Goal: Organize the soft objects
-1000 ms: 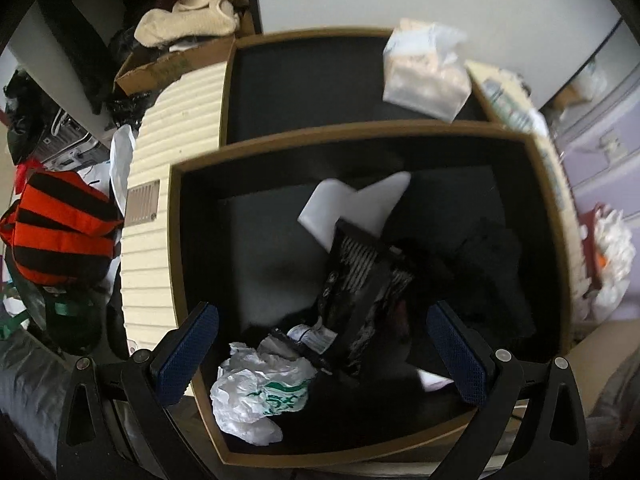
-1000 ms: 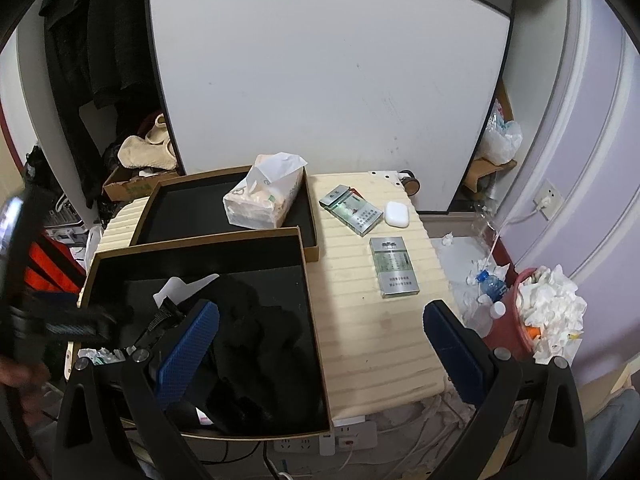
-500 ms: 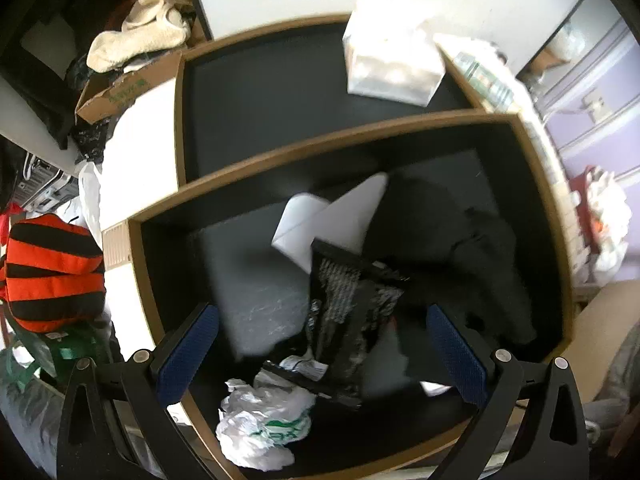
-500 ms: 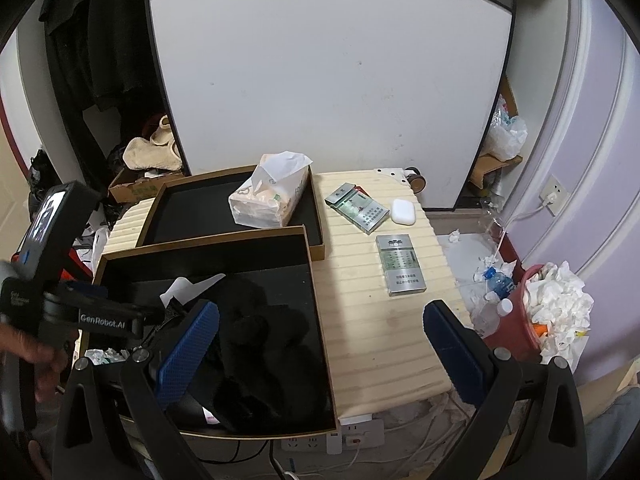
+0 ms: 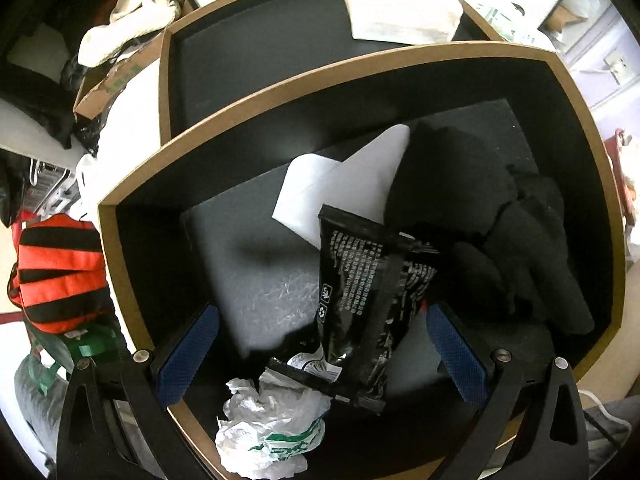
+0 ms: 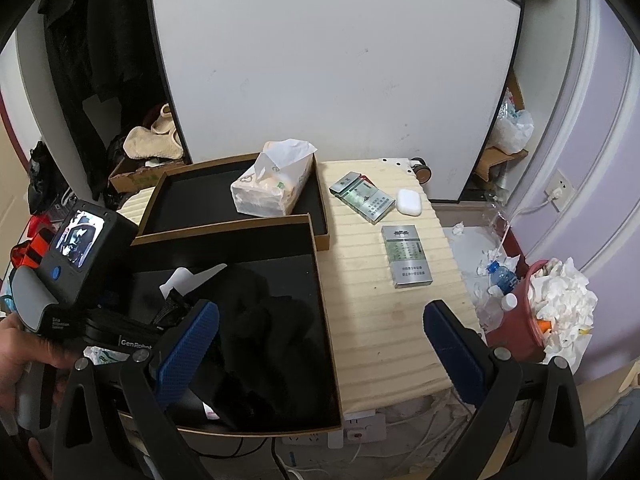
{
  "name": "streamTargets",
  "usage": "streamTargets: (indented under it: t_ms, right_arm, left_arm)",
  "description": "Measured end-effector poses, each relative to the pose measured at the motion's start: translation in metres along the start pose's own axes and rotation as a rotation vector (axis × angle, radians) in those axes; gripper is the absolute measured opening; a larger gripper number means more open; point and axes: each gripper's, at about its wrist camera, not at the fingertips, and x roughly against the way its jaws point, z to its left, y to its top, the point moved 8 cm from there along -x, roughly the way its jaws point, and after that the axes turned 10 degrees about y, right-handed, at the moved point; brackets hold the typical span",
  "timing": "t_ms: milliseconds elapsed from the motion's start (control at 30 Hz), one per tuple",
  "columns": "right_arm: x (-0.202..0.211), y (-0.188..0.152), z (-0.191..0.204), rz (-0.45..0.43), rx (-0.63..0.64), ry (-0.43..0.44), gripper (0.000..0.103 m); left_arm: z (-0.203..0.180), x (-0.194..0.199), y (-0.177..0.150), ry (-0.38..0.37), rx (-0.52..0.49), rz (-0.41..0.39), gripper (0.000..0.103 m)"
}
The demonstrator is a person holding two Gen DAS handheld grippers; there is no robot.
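My left gripper (image 5: 320, 354) hangs open over the near black tray (image 5: 132, 300), its blue pads either side of a black printed pouch (image 5: 364, 292). A crumpled white plastic bag (image 5: 268, 432) lies at the tray's near corner, a white paper (image 5: 340, 188) lies further in, and a dark cloth heap (image 5: 508, 240) fills the right half. My right gripper (image 6: 320, 344) is open above the same tray (image 6: 324, 280) and the slatted table (image 6: 384, 304), holding nothing. The dark cloth (image 6: 264, 340) shows below it. The left gripper's body (image 6: 76, 264) is held in a hand at the left.
A second black tray (image 6: 316, 188) behind holds a tissue pack (image 6: 276, 184). Two flat boxes (image 6: 406, 256) and a white case (image 6: 409, 202) lie on the table. A red bin (image 6: 520, 328) full of tissues stands right. A red-and-black striped bag (image 5: 56, 276) and clutter sit left.
The left gripper has moved lower and further over the near tray, so the pouch and cloth look larger. The right gripper has barely moved; the left device now shows more in its view.
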Motion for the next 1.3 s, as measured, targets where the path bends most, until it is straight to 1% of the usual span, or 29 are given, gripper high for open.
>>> streamTargets:
  t_ms: [100, 167, 200, 267, 300, 400, 433, 500, 567, 700, 800, 967, 1000, 1100, 1167, 1300]
  right_arm:
    - [0.000, 0.000, 0.000, 0.000, -0.003, 0.000, 0.102]
    - [-0.001, 0.000, 0.000, 0.000, -0.005, 0.000, 0.102]
    - [-0.001, 0.001, -0.001, 0.001, -0.007, -0.002, 0.102]
    - [-0.001, 0.001, -0.005, 0.002, -0.019, -0.009, 0.102]
    - [-0.001, 0.001, -0.006, 0.000, -0.030, -0.008, 0.102]
    - [0.002, 0.003, -0.012, -0.012, -0.059, 0.003, 0.102]
    - [0.003, 0.003, -0.013, -0.014, -0.065, 0.004, 0.102]
    - [0.006, 0.004, -0.015, -0.026, -0.083, 0.013, 0.102]
    - [0.009, 0.006, -0.016, -0.042, -0.103, 0.029, 0.102]
    - [0.010, 0.006, -0.020, -0.051, -0.128, 0.044, 0.102]
    - [0.009, 0.005, -0.023, -0.049, -0.154, 0.052, 0.102]
    - [0.009, 0.005, -0.028, -0.055, -0.201, 0.076, 0.102]
    - [0.009, 0.005, -0.029, -0.054, -0.208, 0.079, 0.102]
    - [0.008, 0.003, -0.029, -0.046, -0.215, 0.080, 0.102]
    - [0.006, 0.002, -0.030, -0.035, -0.224, 0.080, 0.102]
    - [0.003, 0.000, -0.030, -0.019, -0.217, 0.071, 0.102]
  left_arm:
    - [0.002, 0.002, 0.000, -0.004, 0.011, 0.008, 0.103]
    - [0.003, 0.010, -0.003, 0.005, 0.019, -0.001, 0.103]
    - [0.000, 0.017, -0.008, 0.003, 0.013, -0.010, 0.103]
    - [-0.009, 0.032, -0.022, -0.006, -0.021, -0.054, 0.103]
    - [-0.013, 0.036, -0.031, 0.007, -0.049, -0.069, 0.103]
    - [-0.021, 0.041, -0.060, 0.117, -0.132, -0.107, 0.103]
    - [-0.022, 0.038, -0.069, 0.161, -0.154, -0.107, 0.103]
    - [-0.024, 0.033, -0.079, 0.192, -0.182, -0.093, 0.103]
    - [-0.027, 0.036, -0.078, 0.209, -0.195, -0.110, 0.103]
    - [-0.031, 0.049, -0.065, 0.190, -0.188, -0.171, 0.103]
    - [-0.033, 0.053, -0.064, 0.176, -0.192, -0.179, 0.103]
    - [-0.032, 0.063, -0.060, 0.186, -0.182, -0.215, 0.103]
    - [-0.030, 0.066, -0.057, 0.176, -0.169, -0.228, 0.103]
    - [-0.021, 0.078, -0.045, 0.112, -0.104, -0.262, 0.103]
    - [-0.012, 0.084, -0.036, 0.084, -0.061, -0.271, 0.103]
    - [0.012, 0.087, -0.008, 0.026, 0.047, -0.287, 0.103]
